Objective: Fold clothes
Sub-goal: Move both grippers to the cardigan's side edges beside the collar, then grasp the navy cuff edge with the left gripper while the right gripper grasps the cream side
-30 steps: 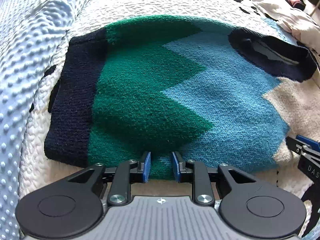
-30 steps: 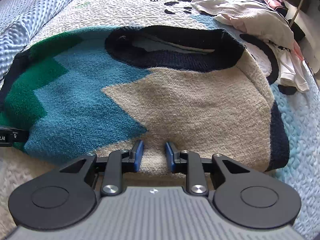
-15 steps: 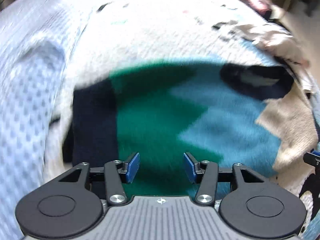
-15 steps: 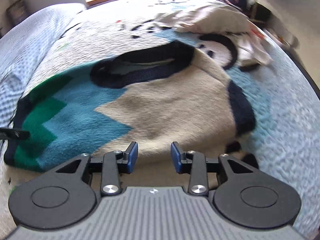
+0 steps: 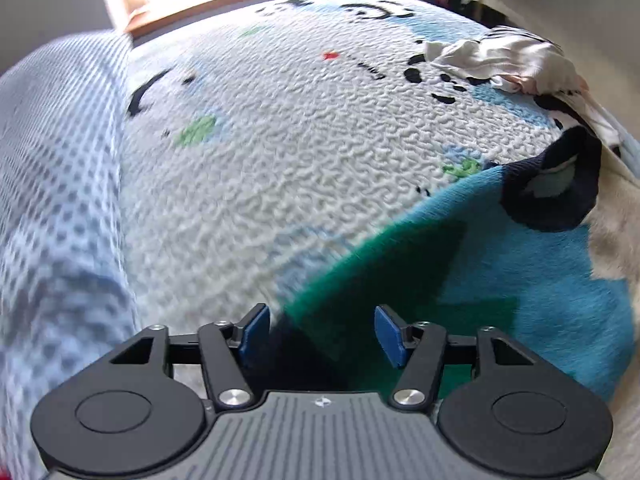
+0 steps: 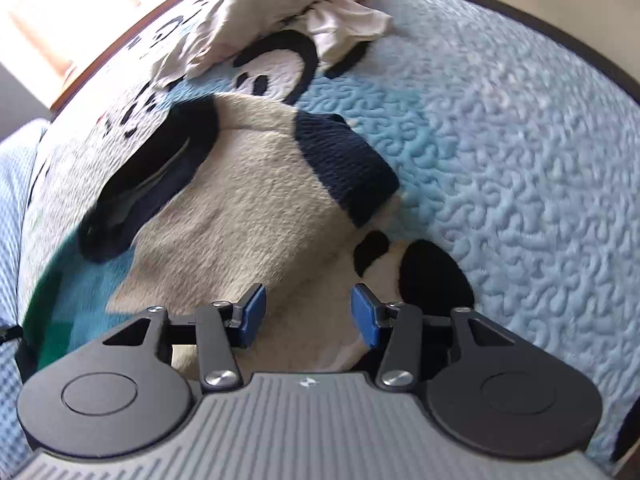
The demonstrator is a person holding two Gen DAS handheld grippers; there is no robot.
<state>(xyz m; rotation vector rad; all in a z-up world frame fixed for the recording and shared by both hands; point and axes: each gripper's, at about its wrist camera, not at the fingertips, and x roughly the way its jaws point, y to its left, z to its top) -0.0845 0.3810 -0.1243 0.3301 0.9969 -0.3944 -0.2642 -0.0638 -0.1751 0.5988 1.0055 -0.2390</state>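
Note:
A folded knit sweater with green, blue, cream and navy bands lies on the bed. In the left wrist view its green and blue part (image 5: pixel 460 280) fills the lower right, with the navy collar (image 5: pixel 556 188) beyond. My left gripper (image 5: pixel 322 334) is open and empty over the sweater's navy and green corner. In the right wrist view the cream part (image 6: pixel 248 216) and a navy cuff (image 6: pixel 348 164) lie ahead. My right gripper (image 6: pixel 308 316) is open and empty over the sweater's cream edge.
The bedspread (image 5: pixel 300 140) is textured white and light blue with panda prints (image 6: pixel 276 68). A pile of white and pink clothes (image 5: pixel 516 64) lies at the far side, also in the right wrist view (image 6: pixel 280 12). A blue dotted cover (image 5: pixel 56 200) lies at the left. A wooden bed edge (image 5: pixel 256 4) runs behind.
Both grippers have opened wider and lifted back from the sweater's near edge. The left one has swung left toward the navy hem, the right one right toward the cuff.

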